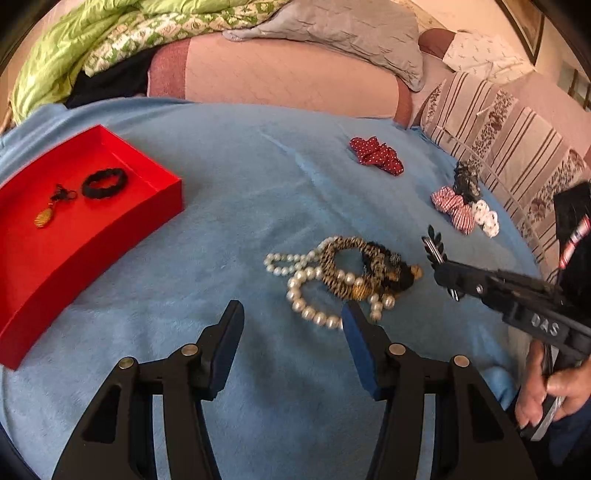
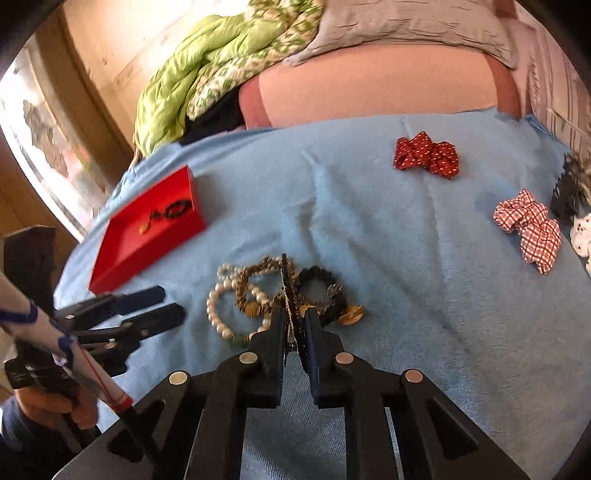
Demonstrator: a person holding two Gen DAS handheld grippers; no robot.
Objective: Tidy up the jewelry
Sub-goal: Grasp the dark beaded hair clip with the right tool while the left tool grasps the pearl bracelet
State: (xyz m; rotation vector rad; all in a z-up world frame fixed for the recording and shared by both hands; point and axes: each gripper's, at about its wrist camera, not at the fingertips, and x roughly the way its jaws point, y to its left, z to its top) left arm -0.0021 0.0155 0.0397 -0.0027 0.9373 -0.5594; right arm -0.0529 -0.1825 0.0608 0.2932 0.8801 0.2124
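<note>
A tangle of jewelry lies on the blue blanket (image 1: 258, 192): pearl strands (image 1: 314, 291), a leopard-patterned bangle (image 1: 351, 266) and dark pieces. My left gripper (image 1: 291, 314) hangs open just in front of the pearls with nothing between its fingers; the right wrist view shows it (image 2: 173, 302) left of the pile. My right gripper (image 2: 295, 314) is shut on a thin black leaf-shaped ornament (image 2: 290, 291) over the pile; the ornament (image 1: 432, 240) juts from its tip (image 1: 441, 271). The red box (image 1: 147, 158) at the left holds a black bracelet (image 1: 104, 182) and a gold pendant (image 1: 46, 218).
Scrunchies lie on the blanket's right side: red dotted (image 1: 376, 155), red-white checked (image 1: 452, 208), white (image 1: 485, 218), black-and-white (image 1: 467, 181). A pink pillow (image 1: 288, 74), a grey pillow (image 1: 351, 29) and a green quilt (image 1: 92, 44) border the back. Striped fabric (image 1: 517, 155) edges the right.
</note>
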